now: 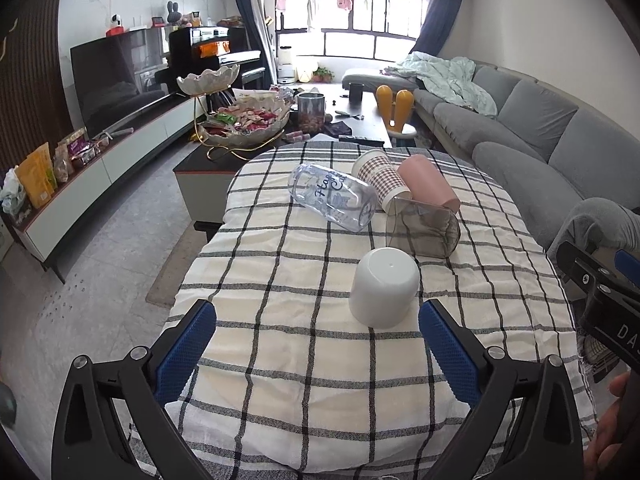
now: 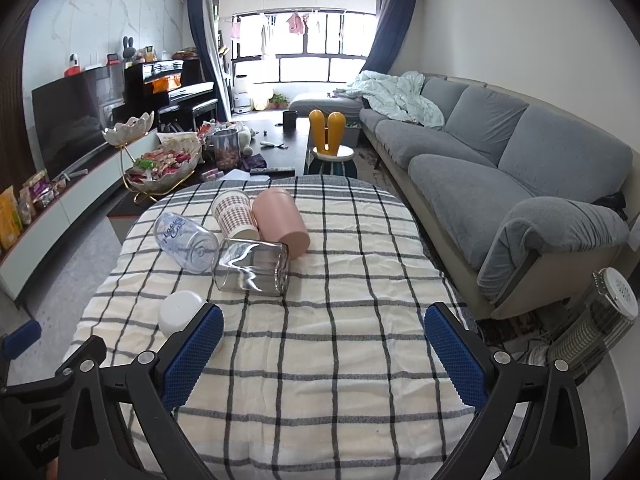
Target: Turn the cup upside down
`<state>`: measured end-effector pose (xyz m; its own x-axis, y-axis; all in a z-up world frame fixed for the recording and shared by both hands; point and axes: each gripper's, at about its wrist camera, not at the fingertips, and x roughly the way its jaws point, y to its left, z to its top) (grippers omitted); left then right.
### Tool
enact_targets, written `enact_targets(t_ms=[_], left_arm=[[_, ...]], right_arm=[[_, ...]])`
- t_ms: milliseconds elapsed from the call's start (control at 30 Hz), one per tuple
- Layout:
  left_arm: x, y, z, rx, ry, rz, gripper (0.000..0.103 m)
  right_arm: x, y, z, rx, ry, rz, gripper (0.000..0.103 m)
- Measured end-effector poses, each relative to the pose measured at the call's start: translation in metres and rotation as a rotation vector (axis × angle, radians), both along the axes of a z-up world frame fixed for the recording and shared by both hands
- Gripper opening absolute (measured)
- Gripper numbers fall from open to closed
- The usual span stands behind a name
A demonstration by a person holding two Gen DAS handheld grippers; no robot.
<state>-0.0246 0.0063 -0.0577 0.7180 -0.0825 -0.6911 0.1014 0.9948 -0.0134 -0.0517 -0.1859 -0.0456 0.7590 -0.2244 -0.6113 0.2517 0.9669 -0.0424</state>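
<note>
A white cup (image 1: 384,286) stands upside down on the checked tablecloth (image 1: 304,380), just ahead of my open left gripper (image 1: 317,326). In the right wrist view the white cup (image 2: 178,312) sits partly behind my left finger pad (image 2: 192,360). My right gripper (image 2: 324,330) is open and empty over the tablecloth (image 2: 332,360). Behind lie four cups on their sides: a clear printed one (image 1: 334,196), a smoky grey one (image 1: 424,230), a checked paper one (image 1: 382,180) and a pink one (image 1: 428,184).
The right gripper's body (image 1: 600,300) shows at the left wrist view's right edge. A grey sofa (image 2: 500,168) runs along the right. A dark coffee table (image 2: 276,148) with a snack bowl (image 2: 164,168) stands beyond the table. A heater (image 2: 592,320) sits right.
</note>
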Motion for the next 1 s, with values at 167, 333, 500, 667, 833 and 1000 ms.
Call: enact_targets(t_ms=[167,333,500,667,833,1000], left_arm=[[-0.0008,0.0013,0.0011,0.003,-0.008,0.009,0.103],[-0.0012,0.0007,0.0021,0.008,-0.016,0.01,0.103],[-0.0022,0.0008,0.0024,0.01,-0.019,0.01,0.103],[-0.002,0.0006,0.0025,0.009,-0.019,0.01,0.103],[-0.0026,0.0009,0.0034,0.009,-0.026,0.013,0.103],[-0.0034,0.0021,0.0054,0.006,-0.032,0.019,0.103]], right_arm=[[0.0001,0.0003,0.0008,0.001,0.0,0.002,0.101],[0.0002,0.0004,0.0011,-0.001,-0.002,0.001,0.101],[0.0005,0.0,0.002,0.0,-0.005,0.001,0.101],[0.0004,0.0007,0.0035,0.0,-0.009,0.001,0.101],[-0.0019,0.0026,0.0078,0.0,-0.021,0.0,0.101],[-0.0043,0.0051,0.0097,-0.004,-0.036,0.004,0.101]])
